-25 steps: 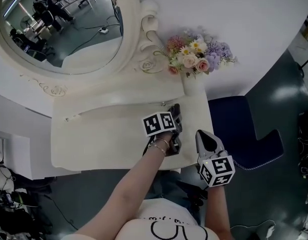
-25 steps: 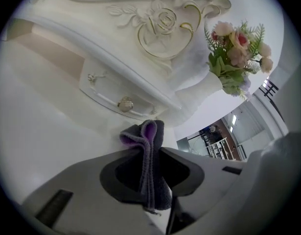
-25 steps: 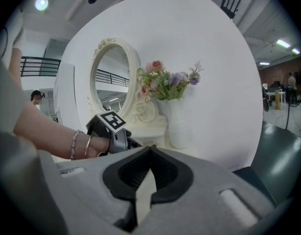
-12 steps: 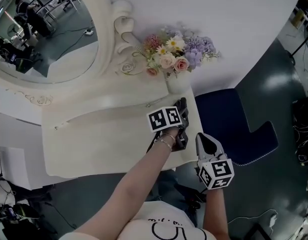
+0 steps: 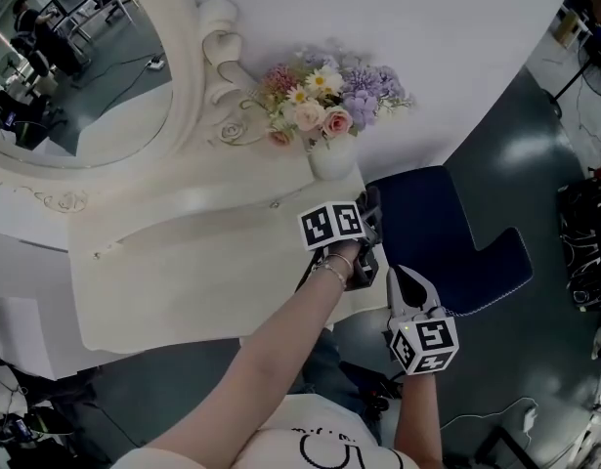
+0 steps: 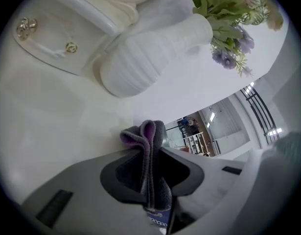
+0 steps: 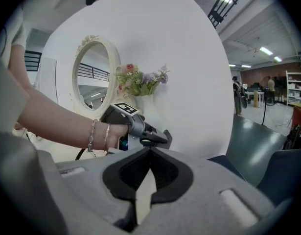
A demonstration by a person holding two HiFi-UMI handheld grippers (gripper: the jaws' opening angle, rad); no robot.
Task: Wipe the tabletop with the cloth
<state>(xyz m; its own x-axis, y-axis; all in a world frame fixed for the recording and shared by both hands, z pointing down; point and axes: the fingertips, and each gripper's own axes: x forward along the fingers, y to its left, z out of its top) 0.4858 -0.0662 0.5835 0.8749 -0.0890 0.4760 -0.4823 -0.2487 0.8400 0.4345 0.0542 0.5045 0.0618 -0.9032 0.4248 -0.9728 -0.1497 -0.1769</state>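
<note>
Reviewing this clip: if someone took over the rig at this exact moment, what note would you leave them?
Left hand-held gripper: shut on the grey cloth, at the right end of the tabletop, close to the white vase.
Right hand-held gripper: shut, empty, held off the table's front edge.
Done: cannot tell how much is wiped; the surface shows no marks either way.
Left: probably sweep the cloth leftward across the tabletop, keeping clear of the vase.
</note>
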